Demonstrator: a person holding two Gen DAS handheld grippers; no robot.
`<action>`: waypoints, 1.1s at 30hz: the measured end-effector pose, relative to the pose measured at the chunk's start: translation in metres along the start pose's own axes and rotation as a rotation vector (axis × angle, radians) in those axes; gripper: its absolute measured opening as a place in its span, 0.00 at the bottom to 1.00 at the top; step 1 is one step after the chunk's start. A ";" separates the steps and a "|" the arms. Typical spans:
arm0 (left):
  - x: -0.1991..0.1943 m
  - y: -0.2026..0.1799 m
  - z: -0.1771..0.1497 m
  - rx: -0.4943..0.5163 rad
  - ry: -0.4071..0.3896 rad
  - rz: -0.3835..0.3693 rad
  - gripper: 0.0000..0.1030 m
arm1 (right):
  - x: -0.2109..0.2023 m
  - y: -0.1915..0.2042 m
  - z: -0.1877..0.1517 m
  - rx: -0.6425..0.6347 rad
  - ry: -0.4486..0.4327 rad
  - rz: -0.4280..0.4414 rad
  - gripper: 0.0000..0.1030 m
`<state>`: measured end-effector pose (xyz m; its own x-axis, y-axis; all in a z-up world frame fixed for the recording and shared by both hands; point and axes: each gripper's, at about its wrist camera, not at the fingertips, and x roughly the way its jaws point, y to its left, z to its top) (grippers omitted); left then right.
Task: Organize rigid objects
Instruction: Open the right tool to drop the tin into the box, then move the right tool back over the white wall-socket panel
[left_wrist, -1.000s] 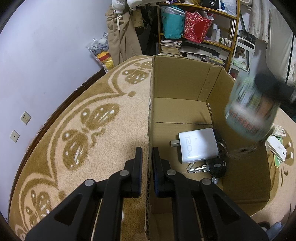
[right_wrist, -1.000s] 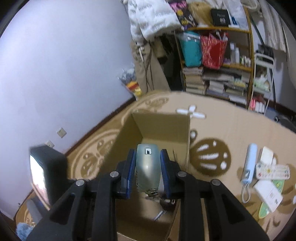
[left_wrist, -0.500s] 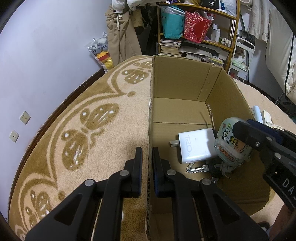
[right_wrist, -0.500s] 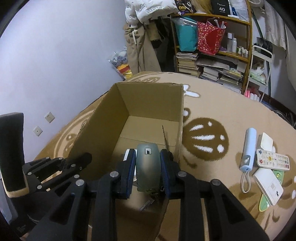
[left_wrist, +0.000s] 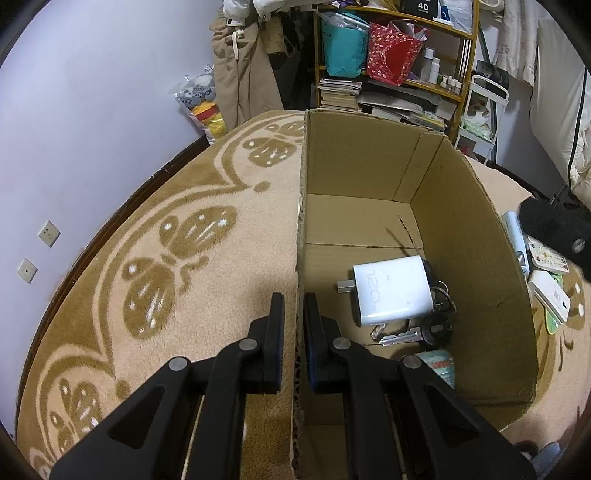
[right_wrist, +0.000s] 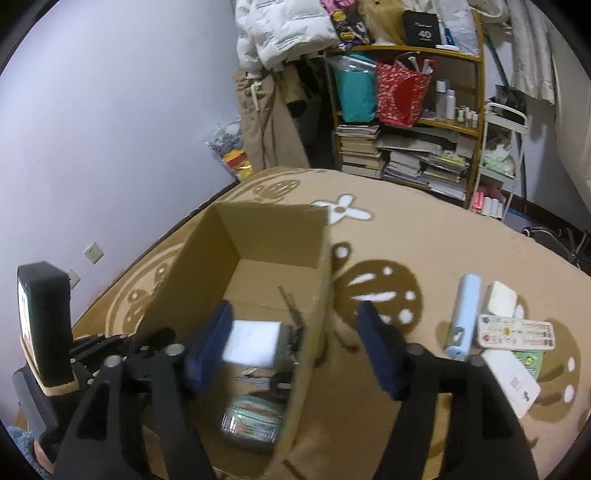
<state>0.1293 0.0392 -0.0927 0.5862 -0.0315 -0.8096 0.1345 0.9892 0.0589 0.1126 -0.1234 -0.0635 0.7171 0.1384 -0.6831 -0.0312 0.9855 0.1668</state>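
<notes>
An open cardboard box (left_wrist: 476, 266) stands on the patterned rug; it also shows in the right wrist view (right_wrist: 266, 236). Inside lie a white charger (left_wrist: 391, 290), keys (left_wrist: 402, 334) and a small printed tin (right_wrist: 251, 419), partly hidden behind my left fingers in the left wrist view (left_wrist: 436, 365). My left gripper (left_wrist: 294, 314) is shut on the box's left wall edge. My right gripper (right_wrist: 295, 347) is open and empty above the box's right wall. A pale blue power bank (right_wrist: 463, 321), a remote (right_wrist: 515, 334) and white flat boxes (right_wrist: 511, 382) lie on the rug to the right.
A shelf (right_wrist: 417, 110) with books, bags and bottles stands at the back, with hanging coats (right_wrist: 269, 122) beside it. A purple wall (left_wrist: 92, 110) with sockets runs along the left. A white rack (left_wrist: 484, 110) stands at the back right.
My right gripper carried the tin down into the box, opened and let it go, then rose and pulled back. The tin now lies on the box floor. My left gripper has not moved.
</notes>
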 end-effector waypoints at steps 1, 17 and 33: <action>0.000 -0.001 -0.001 0.001 -0.002 0.004 0.10 | -0.002 -0.004 0.002 0.005 -0.001 -0.007 0.85; 0.000 -0.001 0.000 0.003 -0.001 0.004 0.10 | -0.012 -0.091 0.007 0.068 -0.002 -0.170 0.92; 0.000 -0.001 0.000 0.004 -0.002 0.006 0.10 | -0.016 -0.187 -0.020 0.201 0.022 -0.268 0.92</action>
<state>0.1289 0.0381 -0.0924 0.5885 -0.0263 -0.8080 0.1341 0.9888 0.0655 0.0931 -0.3084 -0.0981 0.6657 -0.1183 -0.7368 0.2956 0.9484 0.1148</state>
